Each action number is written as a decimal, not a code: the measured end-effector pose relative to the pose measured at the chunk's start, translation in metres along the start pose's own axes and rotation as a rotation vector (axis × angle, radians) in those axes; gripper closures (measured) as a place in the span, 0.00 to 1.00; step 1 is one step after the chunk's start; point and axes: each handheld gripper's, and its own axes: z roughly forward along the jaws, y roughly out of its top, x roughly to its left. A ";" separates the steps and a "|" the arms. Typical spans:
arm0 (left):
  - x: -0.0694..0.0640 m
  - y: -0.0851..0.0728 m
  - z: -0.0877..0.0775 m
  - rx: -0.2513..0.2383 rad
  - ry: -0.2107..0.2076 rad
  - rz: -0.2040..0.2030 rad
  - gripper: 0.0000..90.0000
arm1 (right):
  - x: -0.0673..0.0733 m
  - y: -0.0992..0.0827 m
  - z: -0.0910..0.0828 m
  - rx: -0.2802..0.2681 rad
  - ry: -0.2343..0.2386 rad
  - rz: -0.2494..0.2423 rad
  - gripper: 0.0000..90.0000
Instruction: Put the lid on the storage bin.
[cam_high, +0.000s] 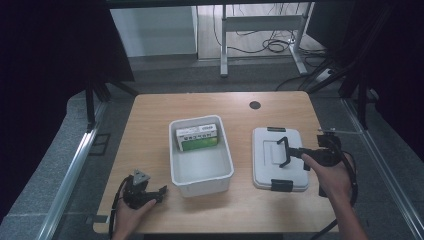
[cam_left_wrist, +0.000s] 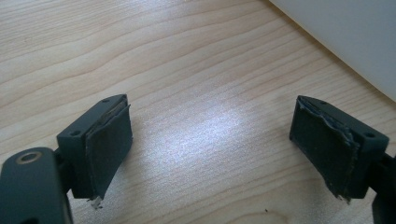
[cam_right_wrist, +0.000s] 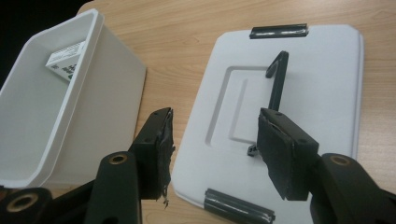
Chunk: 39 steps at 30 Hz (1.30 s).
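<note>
Both grippers gape wide, empty: right gripper (cam_high: 284, 152) hovers over the grey lid (cam_high: 278, 172), left gripper (cam_high: 161, 192) rests on the wooden table (cam_high: 150, 130) beside the white bin (cam_high: 202, 178).

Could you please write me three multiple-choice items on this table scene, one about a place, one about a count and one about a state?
1. Where does the green and white box lie?
A. inside the white bin
B. on the lid
C. on the bare table

2. How many dark clips does the white lid carry?
A. none
B. two
C. four

3. How does the right gripper stand?
A. shut on the box
B. shut on a clip
C. open above the lid

Key: 1 A, as the high view shows the box at the bin's far end; 2 B, with one clip on each short edge; 3 C, because the right gripper view shows its jaws apart over the lid with nothing between them.
</note>
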 end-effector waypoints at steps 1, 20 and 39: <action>0.000 0.000 0.000 0.000 0.000 0.002 0.14 | -0.001 0.002 0.001 0.003 -0.006 -0.005 0.51; 0.000 0.000 0.000 0.003 0.000 0.002 0.14 | 0.001 0.042 0.021 0.100 -0.096 0.011 0.51; 0.001 0.001 0.000 0.005 -0.003 0.005 0.14 | -0.003 0.065 0.047 0.197 -0.171 0.022 0.52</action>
